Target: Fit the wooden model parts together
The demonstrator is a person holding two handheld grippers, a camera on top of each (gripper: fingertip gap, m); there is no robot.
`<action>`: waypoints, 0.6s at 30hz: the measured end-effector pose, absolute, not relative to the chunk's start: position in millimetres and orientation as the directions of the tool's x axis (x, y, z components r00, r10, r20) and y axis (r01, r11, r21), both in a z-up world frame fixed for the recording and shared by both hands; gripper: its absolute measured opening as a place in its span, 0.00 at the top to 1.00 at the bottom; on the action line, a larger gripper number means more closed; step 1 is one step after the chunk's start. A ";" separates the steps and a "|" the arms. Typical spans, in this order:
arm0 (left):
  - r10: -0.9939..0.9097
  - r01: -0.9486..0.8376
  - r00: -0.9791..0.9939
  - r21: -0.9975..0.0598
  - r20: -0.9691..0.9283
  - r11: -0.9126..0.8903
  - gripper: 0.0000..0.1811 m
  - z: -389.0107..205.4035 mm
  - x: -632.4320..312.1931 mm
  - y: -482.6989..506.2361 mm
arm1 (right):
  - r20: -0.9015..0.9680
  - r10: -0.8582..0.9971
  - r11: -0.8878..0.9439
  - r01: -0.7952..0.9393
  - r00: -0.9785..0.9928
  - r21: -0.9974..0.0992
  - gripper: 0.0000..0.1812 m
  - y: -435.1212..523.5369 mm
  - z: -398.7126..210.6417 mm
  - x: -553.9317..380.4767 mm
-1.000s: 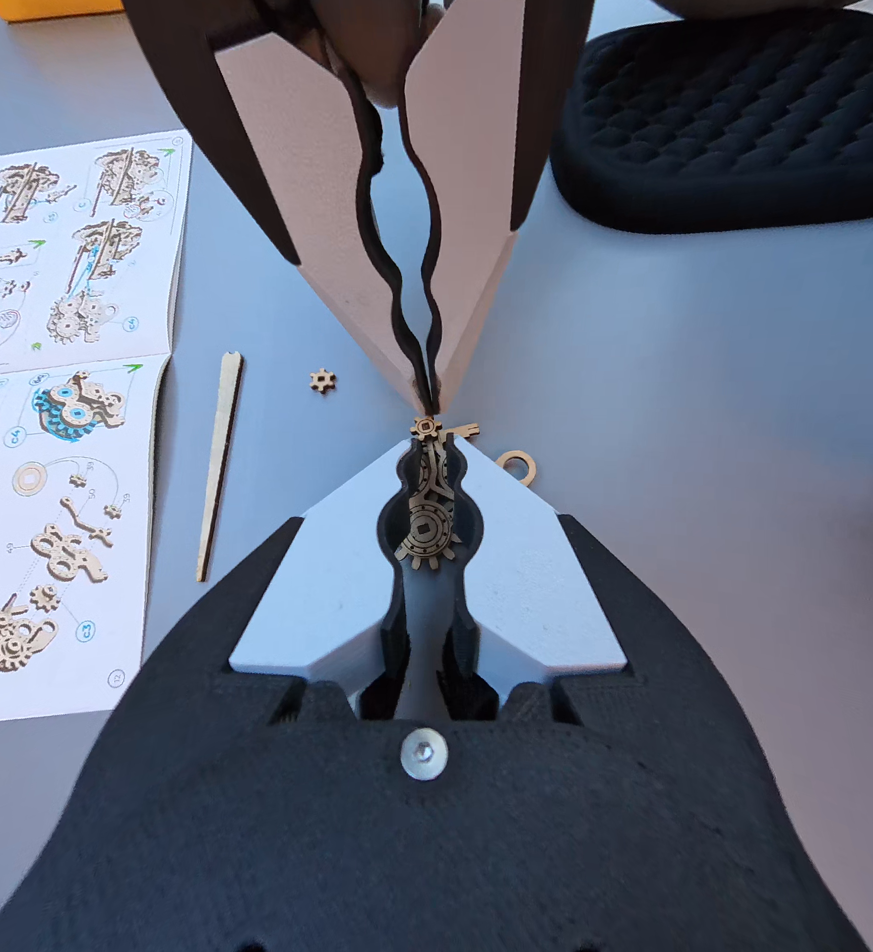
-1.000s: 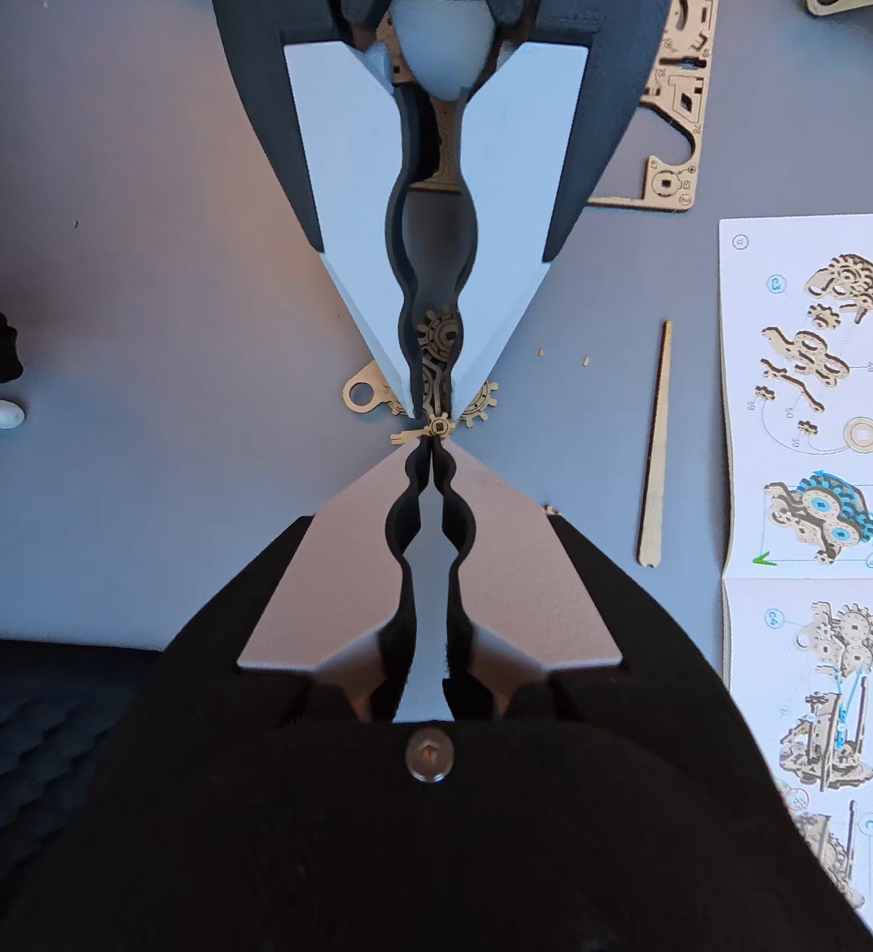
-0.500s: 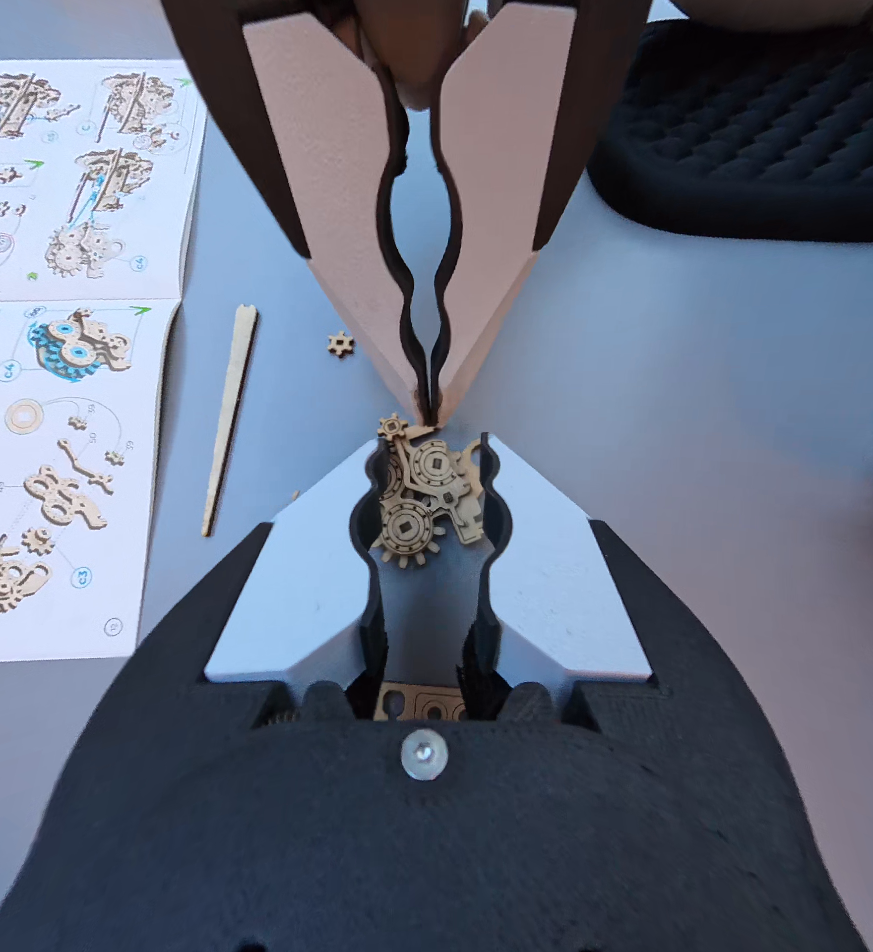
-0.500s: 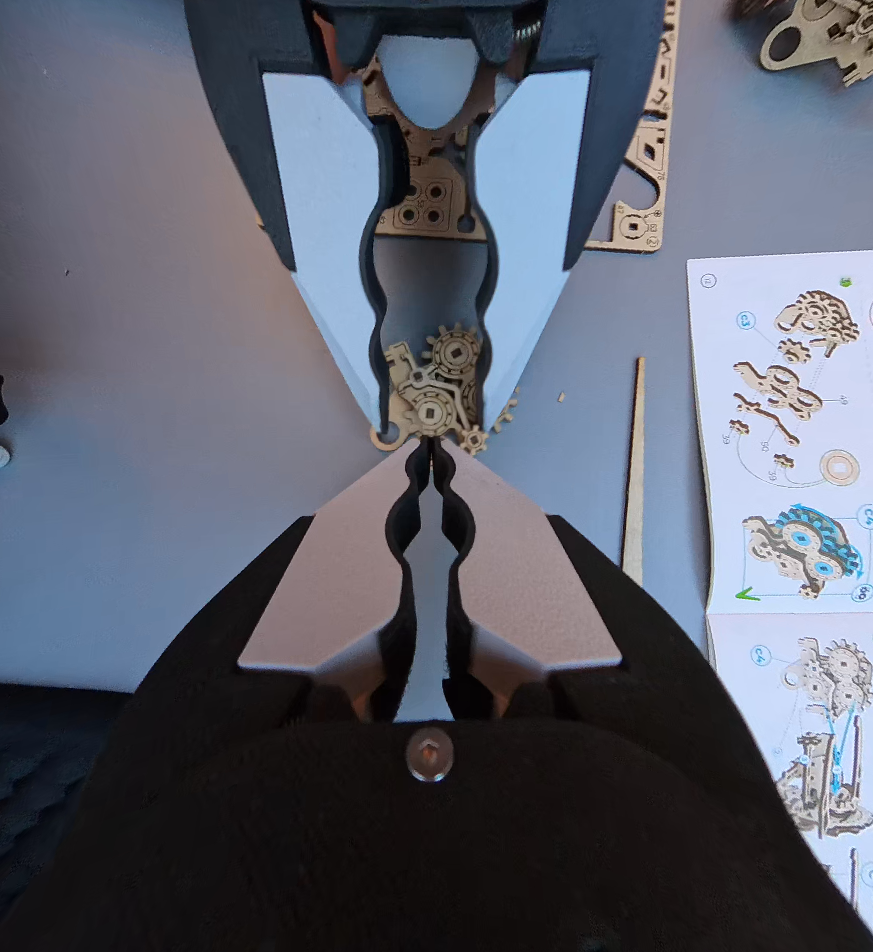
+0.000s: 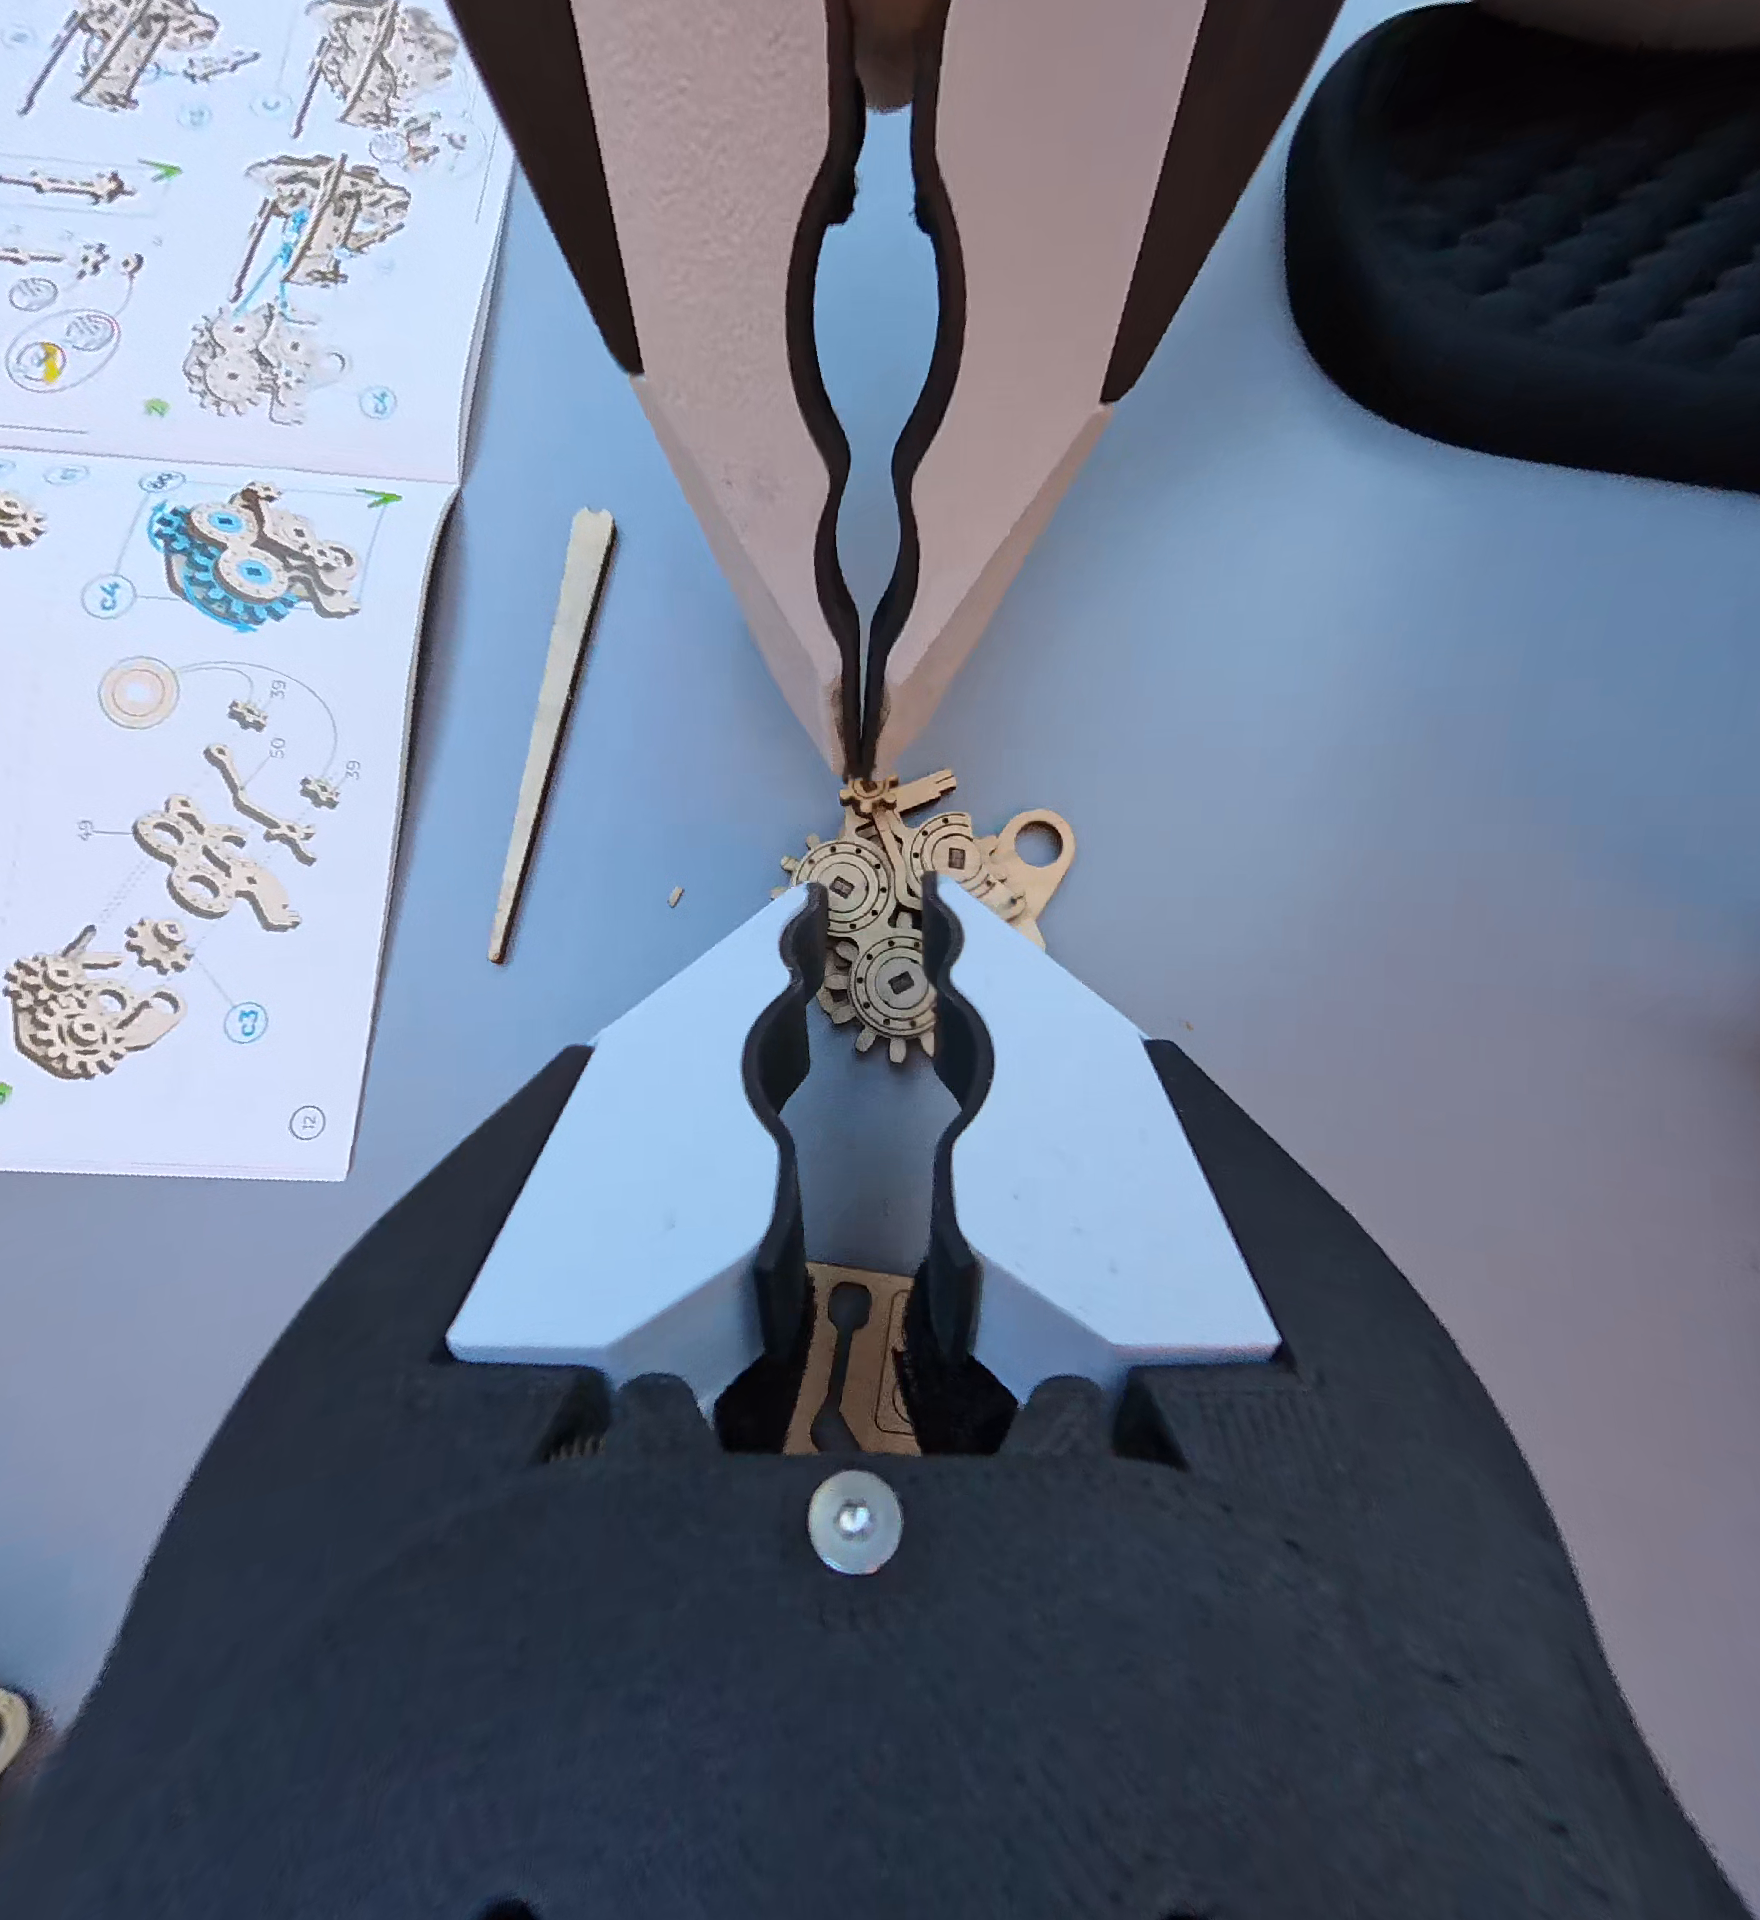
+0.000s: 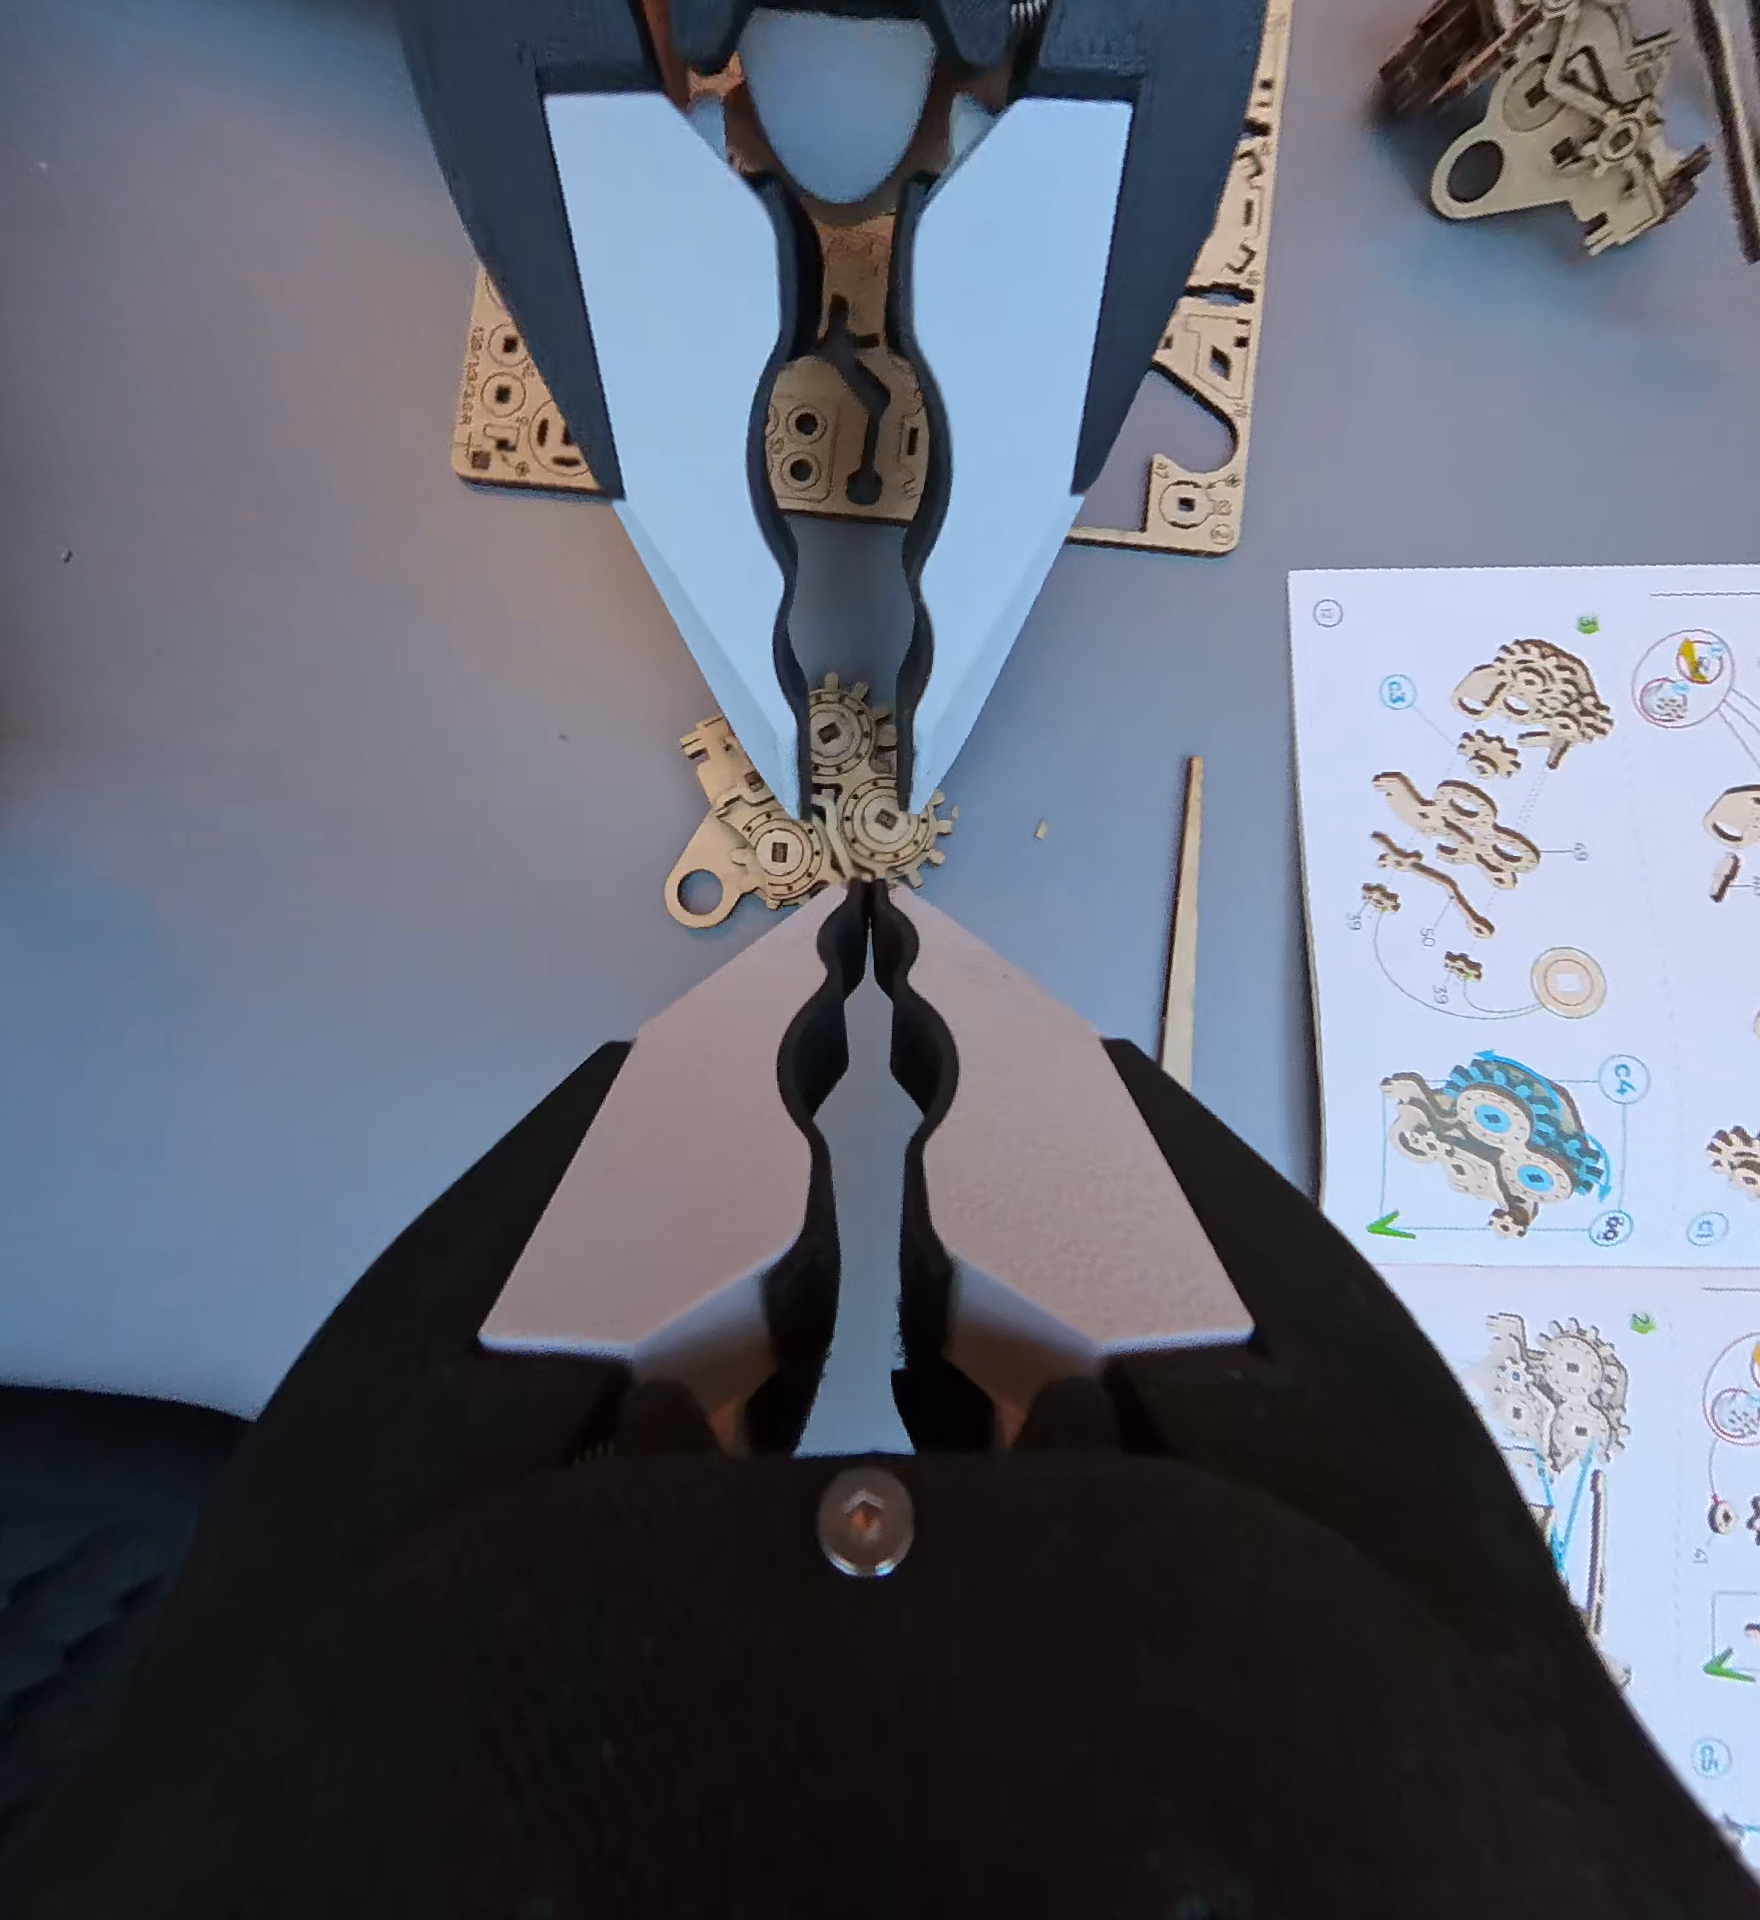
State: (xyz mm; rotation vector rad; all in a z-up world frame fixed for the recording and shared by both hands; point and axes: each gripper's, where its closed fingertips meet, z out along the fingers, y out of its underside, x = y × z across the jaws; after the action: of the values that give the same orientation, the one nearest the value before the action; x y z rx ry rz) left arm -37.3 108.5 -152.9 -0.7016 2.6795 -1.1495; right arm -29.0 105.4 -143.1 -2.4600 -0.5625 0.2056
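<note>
Grey table point(image 6: 232, 520); parts sheet point(image 6: 1198, 436) right-view only

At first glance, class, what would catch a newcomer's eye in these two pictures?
Centre stage, two grippers meet tip to tip over a grey table: the left gripper straddles a wooden gear assembly, while the right gripper pinches a tiny cog at its edge. An open instruction booklet lies beside them.
</note>
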 end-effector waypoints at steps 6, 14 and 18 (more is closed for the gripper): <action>-0.465 -0.349 -0.884 -0.718 0.040 0.603 0.92 -153.3 -37.0 108.4 | -0.028 0.463 -0.739 0.369 0.886 -0.564 1.00 105.2 -149.5 -31.1; -0.470 -0.362 -0.881 -0.728 0.062 0.582 0.93 -152.9 -36.2 108.6 | 0.026 0.510 -0.753 0.461 0.860 -0.470 1.00 103.1 -150.7 -31.9; -0.471 -0.366 -0.879 -0.729 0.068 0.578 0.93 -152.9 -36.2 108.8 | 0.037 0.523 -0.757 0.484 0.852 -0.438 1.00 102.9 -151.0 -32.0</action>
State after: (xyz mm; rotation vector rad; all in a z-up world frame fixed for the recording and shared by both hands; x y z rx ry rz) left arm -36.2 108.8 -152.9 -0.7128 2.6702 -1.1872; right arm -32.0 102.9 -151.0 -2.5876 -0.7425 0.1206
